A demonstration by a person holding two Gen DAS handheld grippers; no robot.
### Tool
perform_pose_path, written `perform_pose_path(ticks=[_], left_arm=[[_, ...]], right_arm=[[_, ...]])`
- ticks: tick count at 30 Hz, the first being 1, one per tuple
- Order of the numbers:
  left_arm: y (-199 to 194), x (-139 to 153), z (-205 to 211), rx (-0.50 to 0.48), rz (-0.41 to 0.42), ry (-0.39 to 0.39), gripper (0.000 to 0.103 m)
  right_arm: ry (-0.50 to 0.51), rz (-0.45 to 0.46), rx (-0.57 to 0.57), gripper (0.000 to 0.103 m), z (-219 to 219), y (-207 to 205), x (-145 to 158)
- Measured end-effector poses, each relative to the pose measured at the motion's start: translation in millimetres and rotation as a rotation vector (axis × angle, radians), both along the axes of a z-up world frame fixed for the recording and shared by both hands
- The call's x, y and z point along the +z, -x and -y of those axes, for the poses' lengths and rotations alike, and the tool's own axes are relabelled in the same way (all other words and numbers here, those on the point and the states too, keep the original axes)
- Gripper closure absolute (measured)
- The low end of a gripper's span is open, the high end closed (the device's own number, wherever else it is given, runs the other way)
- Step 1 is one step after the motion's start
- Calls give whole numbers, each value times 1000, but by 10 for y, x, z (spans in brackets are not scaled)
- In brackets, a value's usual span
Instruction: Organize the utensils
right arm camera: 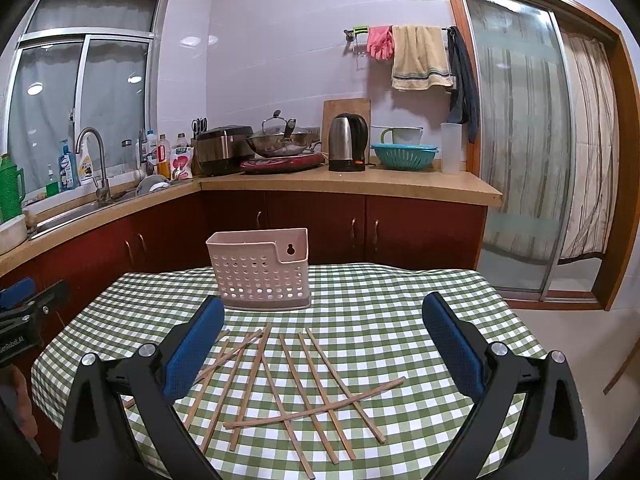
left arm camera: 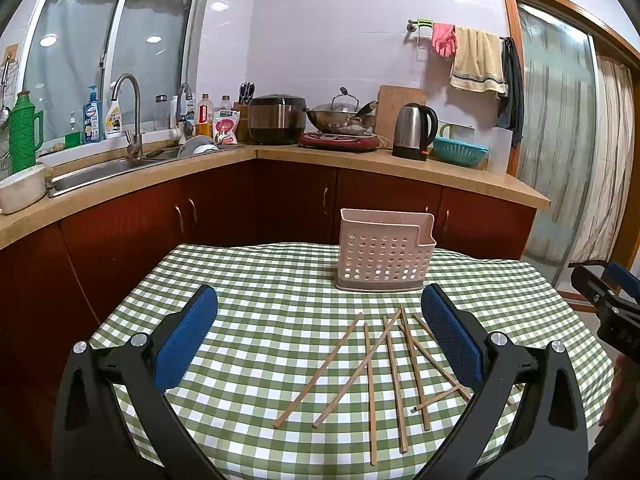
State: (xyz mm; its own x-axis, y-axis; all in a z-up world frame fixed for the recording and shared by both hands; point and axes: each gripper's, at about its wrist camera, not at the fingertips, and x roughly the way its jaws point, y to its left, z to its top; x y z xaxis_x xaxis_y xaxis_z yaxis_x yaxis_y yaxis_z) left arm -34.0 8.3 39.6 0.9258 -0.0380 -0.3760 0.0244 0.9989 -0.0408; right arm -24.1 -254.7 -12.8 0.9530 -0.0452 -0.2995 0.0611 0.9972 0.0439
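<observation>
L wrist view: left gripper [left arm camera: 320, 332] wide, empty, above loose chopsticks [left arm camera: 372, 376] on checked table [left arm camera: 256, 280]; pink holder [left arm camera: 384, 248] behind. R wrist view: right gripper [right arm camera: 324, 340] wide, empty. Crossed sticks [right arm camera: 296, 392] risk snagging, rolling when pinched.

chopsticks [right arm camera: 288, 384] scattered on table [right arm camera: 400, 320], some crossing; holder [right arm camera: 260, 270] behind them; counter [right arm camera: 360, 184] beyond.
</observation>
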Motion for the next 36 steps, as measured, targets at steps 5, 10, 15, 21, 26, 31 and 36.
perform_pose_path(ticks=[5, 10, 15, 21, 26, 31, 36], left_arm=[[-1, -3, 8, 0, -1, -1, 4], [-7, -4, 1, -2, -3, 0, 4], [-2, -3, -3, -1, -4, 0, 4], [-2, -6, 1, -1, -5, 1, 4], [-4, -4, 8, -4, -4, 1, 4], [-10, -6, -5, -24, 0, 27, 4], [-99, -101, -42, -53, -32, 49, 4]], right_arm=[[-1, -1, 1, 6, -6, 0, 0], [-4, -2, 2, 6, -7, 3, 2], [-4, -2, 2, 6, -4, 5, 4], [-3, -3, 5, 6, -13, 10, 11], [-4, -2, 5, 6, -15, 13, 15], [-3, -4, 3, 6, -17, 14, 7], [-4, -24, 4, 6, 33, -54, -69]])
